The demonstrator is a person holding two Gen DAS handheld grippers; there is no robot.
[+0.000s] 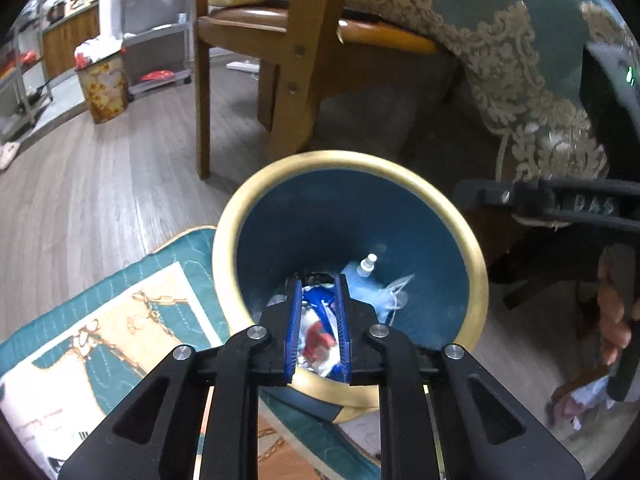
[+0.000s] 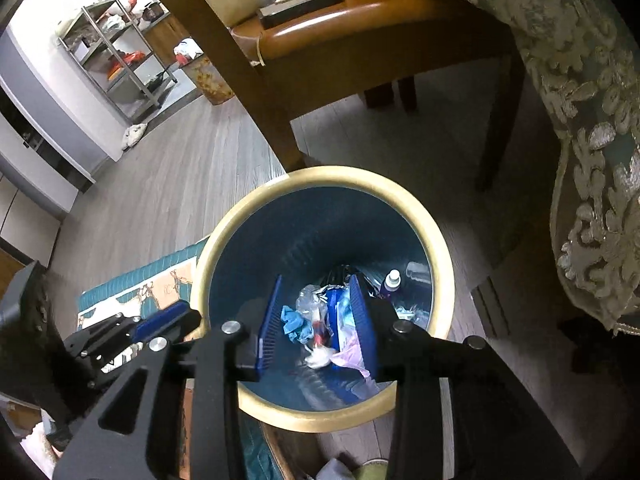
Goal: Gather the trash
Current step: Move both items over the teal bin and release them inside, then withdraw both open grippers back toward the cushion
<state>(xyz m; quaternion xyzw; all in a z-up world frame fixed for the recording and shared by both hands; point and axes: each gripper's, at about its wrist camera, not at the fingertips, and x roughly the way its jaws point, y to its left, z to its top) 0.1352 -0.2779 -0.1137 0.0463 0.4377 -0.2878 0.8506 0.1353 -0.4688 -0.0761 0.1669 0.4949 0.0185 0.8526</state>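
Observation:
A round bin with a gold rim and blue inside stands on the floor; it also shows in the right wrist view. Trash lies at its bottom: a small bottle with a white cap, crumpled blue material, wrappers. My left gripper hovers over the bin's near rim with the jaws a narrow gap apart, holding nothing; red-and-white wrappers lie below between them. My right gripper is open and empty above the bin mouth.
A wooden chair stands just behind the bin, and a lace-edged tablecloth hangs at the right. A teal patterned mat lies left of the bin. A second small bin and metal shelves stand far back.

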